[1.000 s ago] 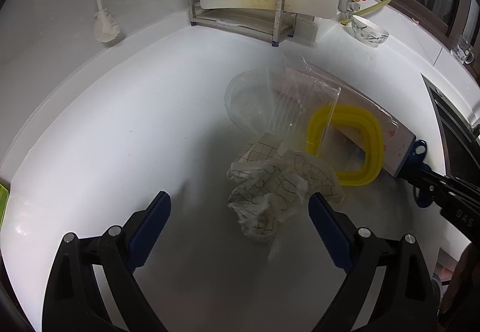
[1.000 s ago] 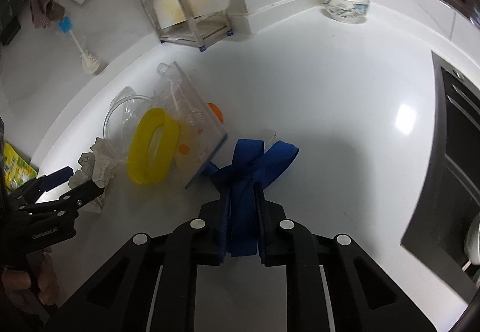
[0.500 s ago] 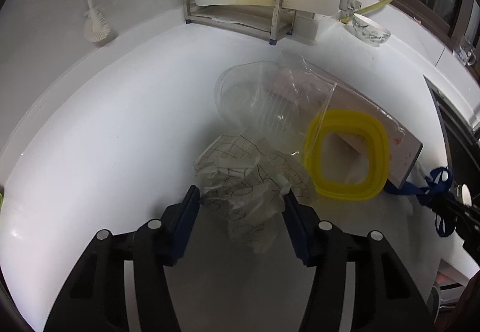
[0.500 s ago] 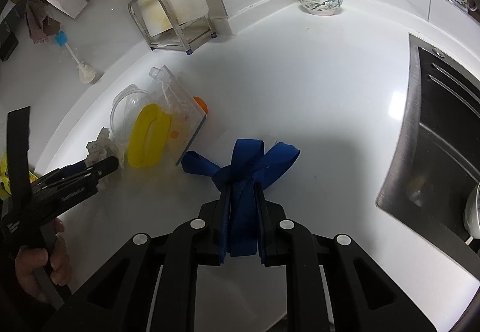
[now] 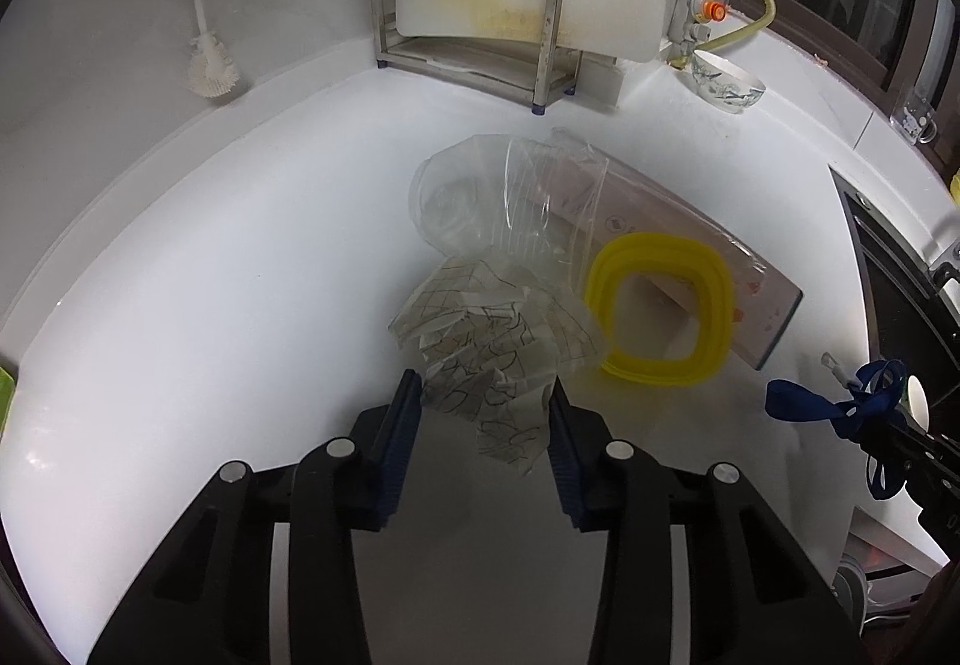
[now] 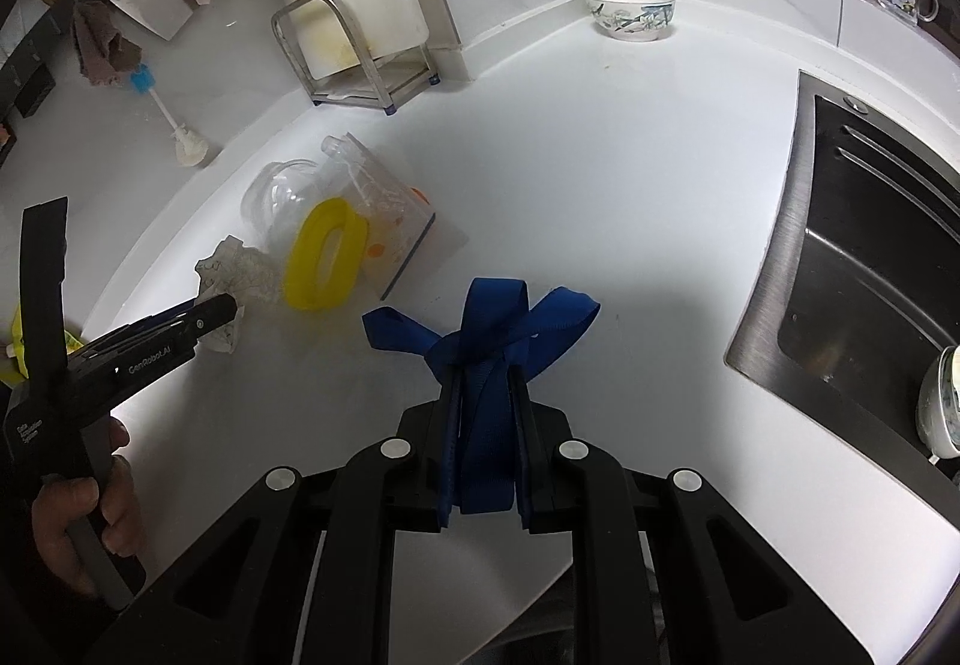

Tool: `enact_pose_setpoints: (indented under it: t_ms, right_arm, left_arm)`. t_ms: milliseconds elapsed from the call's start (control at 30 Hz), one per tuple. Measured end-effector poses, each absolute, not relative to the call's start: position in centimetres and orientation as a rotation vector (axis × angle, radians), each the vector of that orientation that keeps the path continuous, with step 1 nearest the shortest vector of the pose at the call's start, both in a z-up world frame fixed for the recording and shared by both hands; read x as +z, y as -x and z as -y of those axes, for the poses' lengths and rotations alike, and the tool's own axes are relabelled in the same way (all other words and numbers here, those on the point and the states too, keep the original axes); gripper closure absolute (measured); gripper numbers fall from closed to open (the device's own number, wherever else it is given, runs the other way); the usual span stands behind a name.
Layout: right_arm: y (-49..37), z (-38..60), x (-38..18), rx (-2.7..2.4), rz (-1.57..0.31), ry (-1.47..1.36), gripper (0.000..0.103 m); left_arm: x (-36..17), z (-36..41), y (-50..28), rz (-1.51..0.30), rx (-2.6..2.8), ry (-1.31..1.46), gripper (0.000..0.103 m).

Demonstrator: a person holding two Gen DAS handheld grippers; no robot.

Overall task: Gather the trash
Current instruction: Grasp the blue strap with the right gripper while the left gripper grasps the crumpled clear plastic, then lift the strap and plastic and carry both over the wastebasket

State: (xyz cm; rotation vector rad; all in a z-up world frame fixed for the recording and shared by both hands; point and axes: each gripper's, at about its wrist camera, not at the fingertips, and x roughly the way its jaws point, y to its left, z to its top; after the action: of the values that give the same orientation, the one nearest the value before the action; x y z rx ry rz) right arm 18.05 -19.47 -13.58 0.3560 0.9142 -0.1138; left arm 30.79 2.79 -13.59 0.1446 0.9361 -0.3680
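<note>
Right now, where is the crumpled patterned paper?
In the left wrist view the crumpled patterned paper sits between the fingers of the left gripper, on the white counter, just left of the yellow ring and before the clear plastic cup.

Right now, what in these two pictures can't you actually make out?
- Left wrist view: the crumpled paper sits between the left gripper pads; whether they pinch it yet is unclear.
- Left wrist view: the plastic bag contents, blurred by film and yellow ring.
- Right wrist view: the sink, cut by the edge.
</note>
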Motion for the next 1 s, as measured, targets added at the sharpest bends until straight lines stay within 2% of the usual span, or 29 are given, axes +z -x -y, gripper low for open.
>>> enact_pose_setpoints:
  t_ms: [600,1000]
  right_arm:
    - [-14.3,18.4,-11.3,-0.032,-0.873,-0.356,0.088]
    - [-8.3,20.1,-9.2,0.066,-0.837,-0.337,0.088]
  left_arm:
    - [-9.9,-3.6,-25.1,-0.877,-0.340,-0.134,0.064]
    - [-7.2,-1.5,-17.0,-0.851,-0.285,-0.103,0.064]
